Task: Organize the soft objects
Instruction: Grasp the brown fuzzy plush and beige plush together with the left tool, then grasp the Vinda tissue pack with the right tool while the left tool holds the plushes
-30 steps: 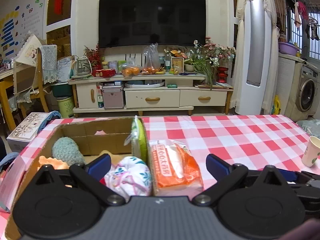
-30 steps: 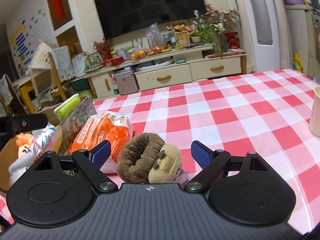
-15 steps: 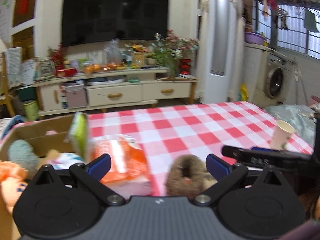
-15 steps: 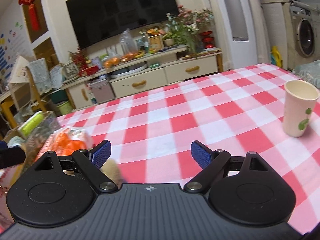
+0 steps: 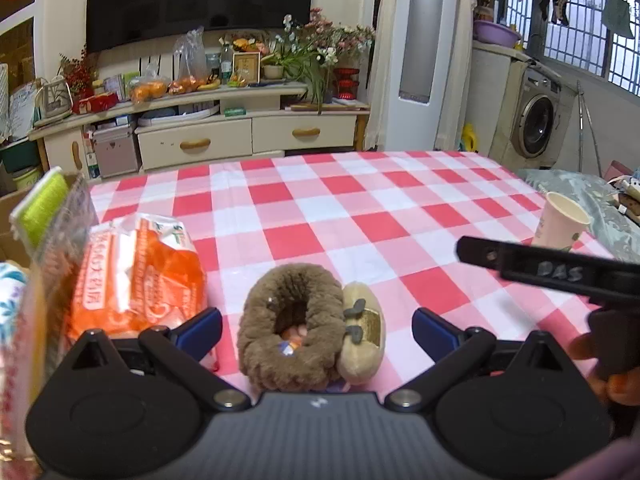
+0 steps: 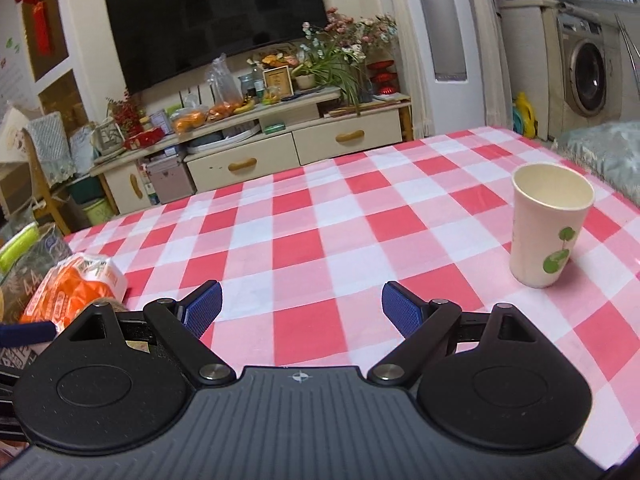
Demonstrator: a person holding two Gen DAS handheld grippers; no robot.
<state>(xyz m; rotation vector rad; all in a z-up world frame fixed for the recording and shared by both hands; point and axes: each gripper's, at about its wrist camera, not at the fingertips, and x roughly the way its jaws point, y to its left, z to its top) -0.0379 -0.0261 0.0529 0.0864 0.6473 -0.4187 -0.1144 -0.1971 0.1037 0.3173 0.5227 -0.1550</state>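
1. A dark television hangs on the cream wall above a low cream cabinet with two drawers
2. A washing machine stands beneath barred windows

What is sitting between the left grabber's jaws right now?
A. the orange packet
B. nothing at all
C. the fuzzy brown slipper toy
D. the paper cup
C. In the left wrist view the fuzzy brown plush slipper lies on the checked tablecloth between the open jaws of the left gripper, untouched; the orange packet is off to the left and the paper cup far to the right.
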